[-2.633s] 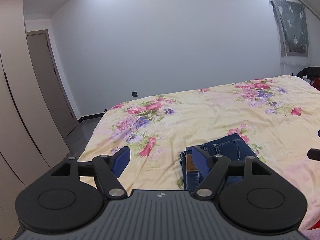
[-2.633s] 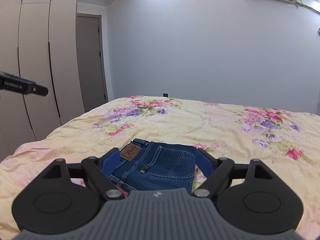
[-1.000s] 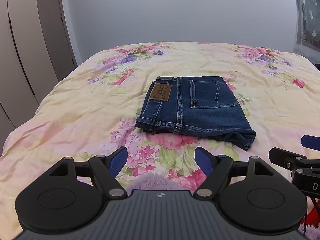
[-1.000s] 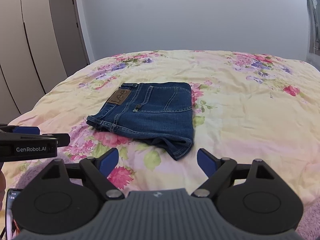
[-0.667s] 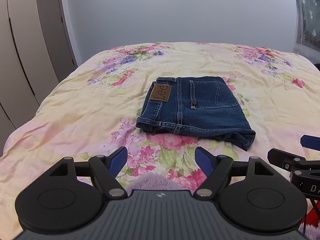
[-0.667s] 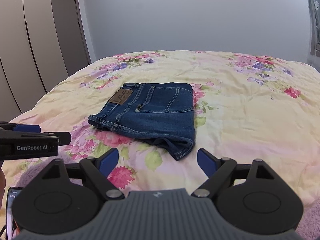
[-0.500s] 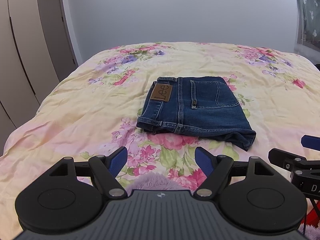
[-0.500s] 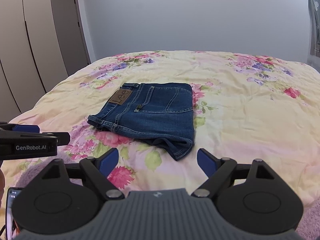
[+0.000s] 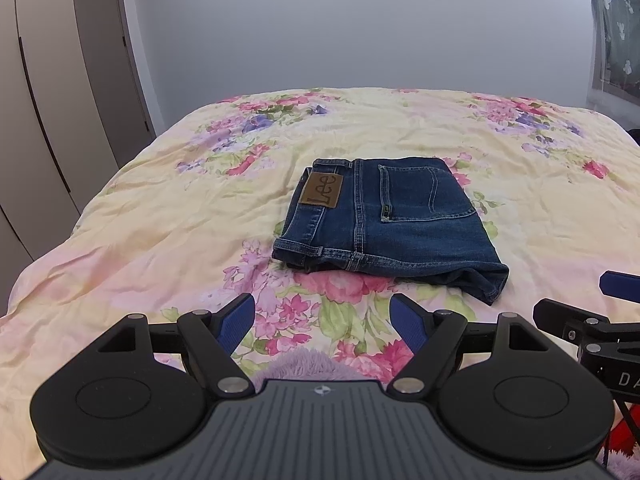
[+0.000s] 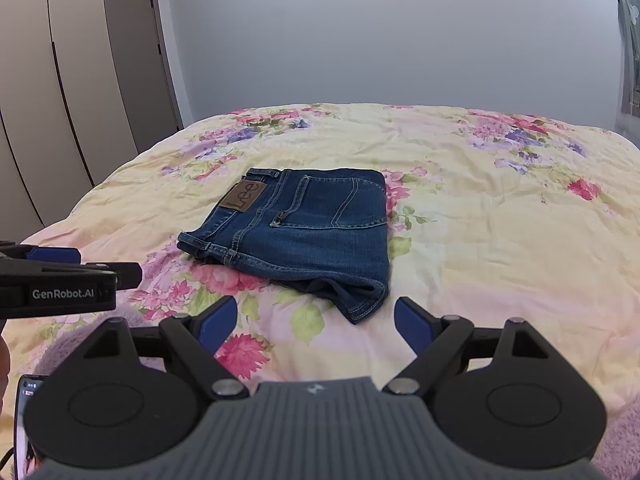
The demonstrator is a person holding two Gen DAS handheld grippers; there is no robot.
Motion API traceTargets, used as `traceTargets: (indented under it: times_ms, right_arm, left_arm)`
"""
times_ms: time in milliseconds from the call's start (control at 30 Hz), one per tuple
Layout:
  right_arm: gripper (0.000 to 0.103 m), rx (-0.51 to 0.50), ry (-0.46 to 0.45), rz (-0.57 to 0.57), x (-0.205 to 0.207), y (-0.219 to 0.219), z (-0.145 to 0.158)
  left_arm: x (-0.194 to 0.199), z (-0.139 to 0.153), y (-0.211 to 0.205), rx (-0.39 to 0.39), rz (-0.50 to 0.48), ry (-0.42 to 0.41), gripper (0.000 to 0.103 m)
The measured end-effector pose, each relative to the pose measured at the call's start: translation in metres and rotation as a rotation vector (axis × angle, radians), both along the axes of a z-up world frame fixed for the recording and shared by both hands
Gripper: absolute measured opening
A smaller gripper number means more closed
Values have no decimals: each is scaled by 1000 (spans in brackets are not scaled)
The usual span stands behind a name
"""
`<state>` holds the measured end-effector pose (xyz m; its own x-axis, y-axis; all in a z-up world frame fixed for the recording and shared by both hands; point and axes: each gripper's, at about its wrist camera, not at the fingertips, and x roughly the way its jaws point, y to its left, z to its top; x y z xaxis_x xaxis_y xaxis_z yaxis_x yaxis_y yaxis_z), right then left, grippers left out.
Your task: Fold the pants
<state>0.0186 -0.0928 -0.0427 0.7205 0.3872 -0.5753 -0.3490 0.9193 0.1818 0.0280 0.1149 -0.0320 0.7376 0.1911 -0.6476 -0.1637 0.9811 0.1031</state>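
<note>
Blue jeans point(image 9: 394, 218) lie folded into a compact rectangle on the floral bedspread point(image 9: 160, 220), brown Lee patch up and a back pocket showing; they also appear in the right wrist view as jeans point(image 10: 304, 232). My left gripper point(image 9: 322, 318) hovers open near the bed's front edge, well short of the jeans, holding nothing. My right gripper point(image 10: 316, 320) is also open and empty, close to the jeans' near corner without touching it. Each gripper shows at the other view's edge.
Wardrobe doors point(image 9: 44, 128) and a grey door point(image 10: 140, 60) stand left of the bed. A green curtain point(image 9: 616, 32) hangs at right. Purple fluffy fabric point(image 9: 316, 364) lies below the grippers. A phone point(image 10: 24, 420) sits at the lower left.
Since 2.6 s ago both grippers have pulled back from the jeans and tilted to look down on them. Over the last second almost nothing moves.
</note>
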Motion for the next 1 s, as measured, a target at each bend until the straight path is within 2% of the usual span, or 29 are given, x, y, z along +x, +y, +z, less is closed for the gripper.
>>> traceTargets:
  times_ms: [1000]
  right_arm:
    - [82, 21, -5, -19, -4, -7, 5]
  left_arm:
    - [-3, 4, -9, 5, -18, -1, 90]
